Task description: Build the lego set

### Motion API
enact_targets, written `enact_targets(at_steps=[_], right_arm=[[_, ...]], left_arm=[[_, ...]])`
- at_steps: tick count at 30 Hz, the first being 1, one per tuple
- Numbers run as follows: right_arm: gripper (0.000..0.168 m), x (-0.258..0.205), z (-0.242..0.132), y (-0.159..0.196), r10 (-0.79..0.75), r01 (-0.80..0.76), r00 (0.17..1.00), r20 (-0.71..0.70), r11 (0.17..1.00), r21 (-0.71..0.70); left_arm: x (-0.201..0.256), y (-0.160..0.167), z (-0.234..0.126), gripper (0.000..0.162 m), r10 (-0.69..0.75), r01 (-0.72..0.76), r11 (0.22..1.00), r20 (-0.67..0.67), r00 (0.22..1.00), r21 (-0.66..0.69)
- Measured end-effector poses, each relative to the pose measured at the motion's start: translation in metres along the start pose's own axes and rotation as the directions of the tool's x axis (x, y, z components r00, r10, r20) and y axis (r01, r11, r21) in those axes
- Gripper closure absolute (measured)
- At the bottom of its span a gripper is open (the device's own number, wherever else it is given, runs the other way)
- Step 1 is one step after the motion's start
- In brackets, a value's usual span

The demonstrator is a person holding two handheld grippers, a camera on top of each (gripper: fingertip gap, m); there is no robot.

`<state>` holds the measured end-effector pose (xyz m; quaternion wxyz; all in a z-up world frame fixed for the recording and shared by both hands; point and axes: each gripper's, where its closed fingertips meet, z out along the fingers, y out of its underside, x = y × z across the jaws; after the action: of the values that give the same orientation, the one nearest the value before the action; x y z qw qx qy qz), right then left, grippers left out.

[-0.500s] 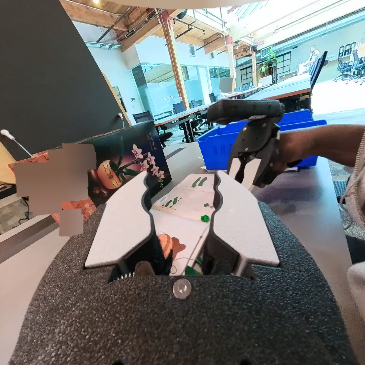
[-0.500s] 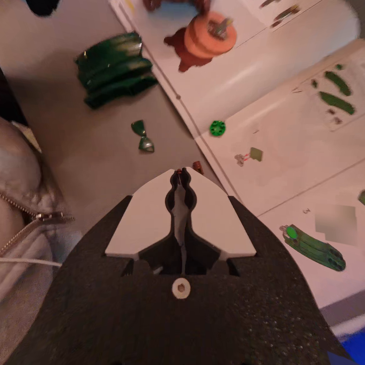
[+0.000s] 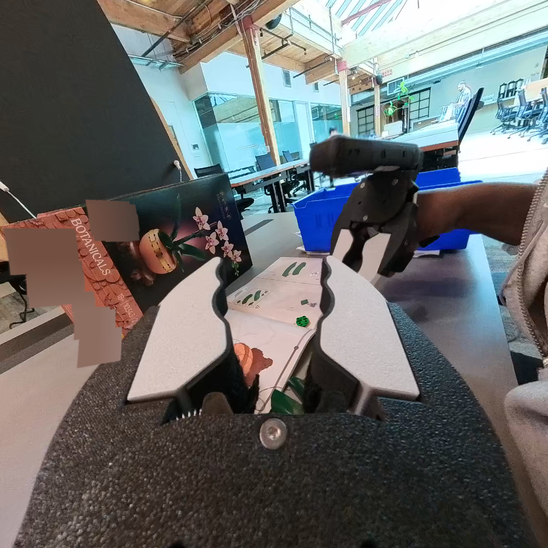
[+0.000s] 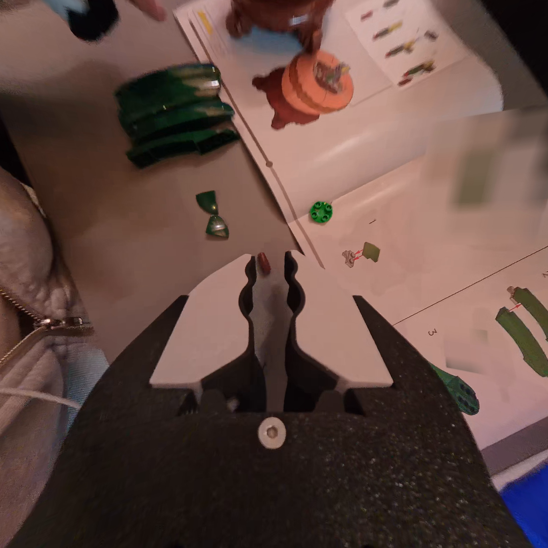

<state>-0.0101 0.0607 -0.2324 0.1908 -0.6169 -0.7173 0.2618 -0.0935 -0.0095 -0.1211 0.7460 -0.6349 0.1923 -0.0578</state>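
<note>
Brown small piece (image 4: pixel 263 262) lies on table between tips of right gripper (image 4: pixel 269 257), jaws parted, not gripping; left gripper (image 3: pixel 271 265) spread wide, empty, above instruction booklet (image 3: pixel 275 299). Risk: tiny piece may skid or flip aside if fingertips close off-centre

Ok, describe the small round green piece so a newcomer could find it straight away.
Start at the open white instruction booklet on the grey table. Near its edge lies a small bright green round studded brick. It alone lies on the paper; the dark green curved leaf pieces rest on the table.
</note>
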Motion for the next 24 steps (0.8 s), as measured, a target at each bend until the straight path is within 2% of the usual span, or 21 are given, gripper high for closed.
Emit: enact_targets(at_steps=[3,9,11,13,15,17,20,22,24], right_arm=[[0.151,0.000,-0.010,-0.003,-0.003,0.001,1.000,0.017,0.996,0.094],[0.152,0.013,-0.017,0.007,-0.028,0.041,0.996,-0.085,0.987,0.157],[0.151,0.016,-0.022,0.002,-0.055,0.083,0.991,-0.121,0.967,0.241],[0.149,0.014,-0.036,-0.019,-0.092,0.159,0.981,-0.172,0.887,0.433],[0.142,0.009,-0.061,-0.042,-0.102,0.244,0.962,-0.252,0.732,0.636],[0.133,0.007,-0.083,-0.054,-0.083,0.333,0.930,-0.357,0.596,0.730],[0.126,0.011,-0.093,-0.055,-0.063,0.434,0.874,-0.481,0.546,0.717],[0.126,0.010,-0.090,-0.053,-0.078,0.445,0.871,-0.485,0.545,0.711],[0.134,0.011,-0.085,-0.050,-0.073,0.415,0.886,-0.458,0.565,0.713]], left_arm=[[0.003,0.003,0.005,0.102,-0.001,0.001,1.000,-0.010,1.000,-0.016],[0.011,0.011,0.017,0.103,0.029,-0.031,0.997,-0.039,0.999,-0.064],[0.013,0.013,0.024,0.104,0.033,-0.037,0.996,-0.042,0.999,-0.080],[0.013,0.015,0.029,0.108,0.029,-0.033,0.995,-0.042,0.999,-0.089],[0.012,0.016,0.037,0.114,0.020,-0.023,0.995,-0.028,0.999,-0.095],[0.010,0.018,0.043,0.122,0.005,-0.007,0.994,-0.012,1.000,-0.111],[0.008,0.021,0.048,0.137,-0.043,0.044,0.990,0.010,0.999,-0.135],[0.009,0.023,0.051,0.147,-0.090,0.091,0.986,0.009,0.996,-0.143],[0.008,0.024,0.053,0.155,-0.138,0.138,0.980,0.010,0.990,-0.146]])
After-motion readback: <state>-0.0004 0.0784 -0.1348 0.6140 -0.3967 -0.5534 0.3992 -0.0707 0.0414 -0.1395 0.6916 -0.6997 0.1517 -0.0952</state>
